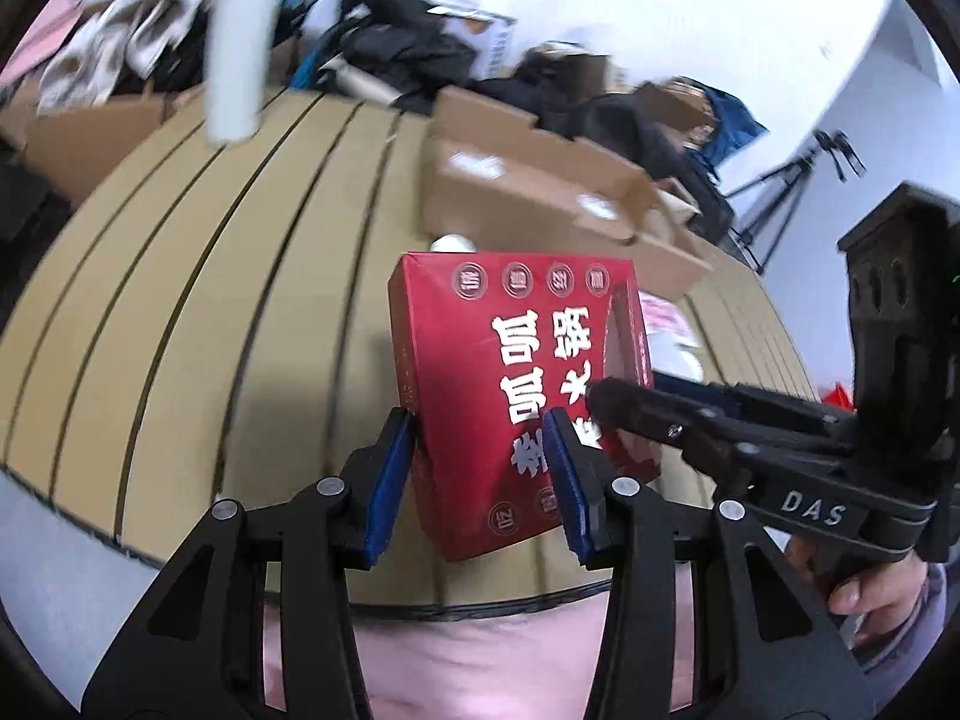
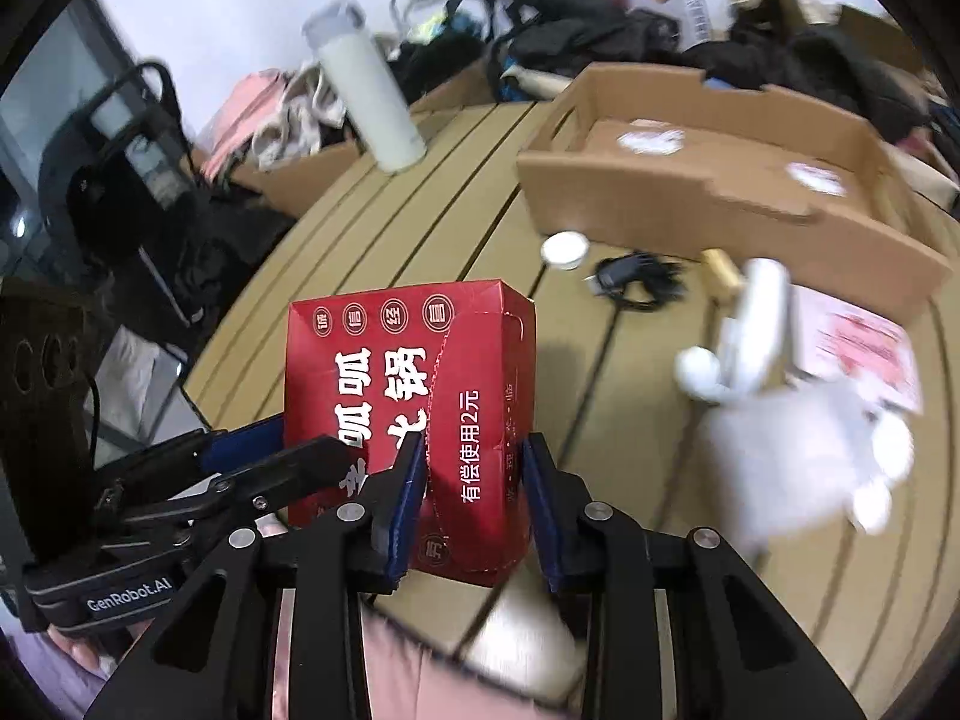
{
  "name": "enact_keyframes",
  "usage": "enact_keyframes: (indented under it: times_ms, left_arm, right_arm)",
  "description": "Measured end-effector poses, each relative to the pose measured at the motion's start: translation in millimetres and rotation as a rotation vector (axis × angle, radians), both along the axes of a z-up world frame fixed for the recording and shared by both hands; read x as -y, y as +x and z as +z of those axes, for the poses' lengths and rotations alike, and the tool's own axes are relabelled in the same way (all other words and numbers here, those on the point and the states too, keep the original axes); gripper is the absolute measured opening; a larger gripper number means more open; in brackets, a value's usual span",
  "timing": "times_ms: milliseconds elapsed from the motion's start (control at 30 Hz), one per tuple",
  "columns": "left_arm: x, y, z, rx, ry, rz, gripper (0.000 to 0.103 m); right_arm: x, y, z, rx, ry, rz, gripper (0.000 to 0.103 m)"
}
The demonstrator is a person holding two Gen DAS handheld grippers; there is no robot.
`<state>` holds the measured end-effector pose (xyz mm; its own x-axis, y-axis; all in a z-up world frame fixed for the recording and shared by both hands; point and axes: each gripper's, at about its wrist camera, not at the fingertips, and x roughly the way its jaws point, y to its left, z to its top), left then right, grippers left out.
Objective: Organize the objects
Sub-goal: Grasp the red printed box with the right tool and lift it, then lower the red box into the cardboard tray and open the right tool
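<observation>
**Red carton held in both grippers above the worktop**

The red cardboard carton [image 1: 516, 396] with white Chinese lettering sits upright between the two tools, apparently lifted just above the tan slatted worktop [image 1: 210, 276]. The left hand-held gripper [image 1: 477, 474] has its blue pads clamped on the carton's lower left part, one pad on the side edge and one on the printed face. The right hand-held gripper [image 2: 474, 498] grips the carton's lower right corner, its pads closed across the narrow side panel.

The step in hand looks like carrying the carton toward a place to put it away. The likely goal is the open shallow cardboard tray [image 2: 720, 180] at the far side of the worktop, which holds little so far. Still loose on the worktop are a small white lid [image 2: 564, 249], a black cable bundle [image 2: 636, 279], a white bottle [image 2: 372, 102] and some white items that are too blurred to name.

The next move calls for both hands travelling together at the same pace, so the thin carton is neither twisted nor crushed, then lowering it into the tray before either grip lets go
</observation>
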<state>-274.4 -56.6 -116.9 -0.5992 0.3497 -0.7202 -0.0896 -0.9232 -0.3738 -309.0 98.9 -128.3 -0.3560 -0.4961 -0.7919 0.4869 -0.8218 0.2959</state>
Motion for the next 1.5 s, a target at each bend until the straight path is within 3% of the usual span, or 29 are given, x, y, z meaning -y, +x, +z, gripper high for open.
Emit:
enact_keyframes:
  times_ms: [200,400,500,600,733,800,867,933,1033,1100,1167,1200,1267,1300,1400,1467,1500]
  left_arm:
    - [-20.8,-74.7,64.9,-0.080,0.015,-0.050,0.040]
    - [-35.6,-192.7,103.1,-0.094,-0.024,-0.109,0.040]
    - [-40.5,-252.1,85.5,-0.063,-0.089,-0.102,0.040]
    - [-42.3,-304.3,42.1,0.027,-0.138,-0.084,0.037]
    - [-48.8,-343.6,-13.3,0.097,-0.262,-0.030,0.034]
    - [-47.7,-342.8,-21.5,0.051,-0.292,-0.010,0.034]
    - [-42.3,-338.7,-18.5,0.029,-0.240,-0.035,0.046]
    - [-37.5,-336.9,-14.1,0.036,-0.215,-0.047,0.050]
    - [-38.8,-329.0,5.0,0.027,-0.260,-0.043,0.052]
    - [-39.2,-320.5,25.8,0.015,-0.277,-0.046,0.059]
    - [-33.7,-305.7,51.4,0.007,-0.284,-0.041,0.080]
    - [-29.9,-295.6,65.8,0.002,-0.282,-0.034,0.084]
    - [-22.4,-275.9,91.5,0.006,-0.300,-0.022,0.087]
    - [-18.7,-264.4,105.2,0.018,-0.322,-0.015,0.087]
    - [-10.3,-219.5,151.7,0.005,-0.365,0.010,0.090]
    - [-6.4,-179.8,187.5,-0.026,-0.363,0.024,0.103]
    - [-5.2,-165.3,200.1,-0.041,-0.355,0.025,0.103]
  right_arm:
    - [-21.2,-41.7,59.4,-0.067,-0.003,-0.057,0.035]
    - [-33.8,-160.1,94.3,-0.033,-0.035,-0.110,0.035]
    - [-25.9,-219.8,79.6,0.023,-0.036,-0.101,0.035]
    - [-16.1,-287.3,31.5,0.156,-0.033,-0.117,0.035]
    - [0.7,-334.0,-26.6,0.237,0.024,-0.140,0.035]
    - [9.5,-344.4,-47.5,0.255,0.070,-0.146,0.035]
    - [11.7,-351.1,-56.4,0.248,0.089,-0.161,0.035]
    - [7.9,-355.1,-58.6,0.256,0.083,-0.167,0.035]
    - [2.5,-350.2,-47.6,0.241,0.089,-0.179,0.035]
    - [-0.3,-337.8,-27.7,0.211,0.114,-0.165,0.035]
    - [-8.6,-319.9,3.8,0.170,0.147,-0.147,0.036]
    - [-11.4,-312.6,14.3,0.156,0.159,-0.142,0.038]
    - [-25.0,-290.5,47.7,0.122,0.236,-0.139,0.061]
    - [-31.9,-280.5,61.5,0.105,0.262,-0.142,0.086]
    - [-62.5,-237.0,113.3,0.048,0.274,-0.156,0.089]
    - [-88.8,-206.2,148.7,0.021,0.275,-0.191,0.089]
    - [-100.9,-191.4,164.0,0.010,0.272,-0.203,0.089]
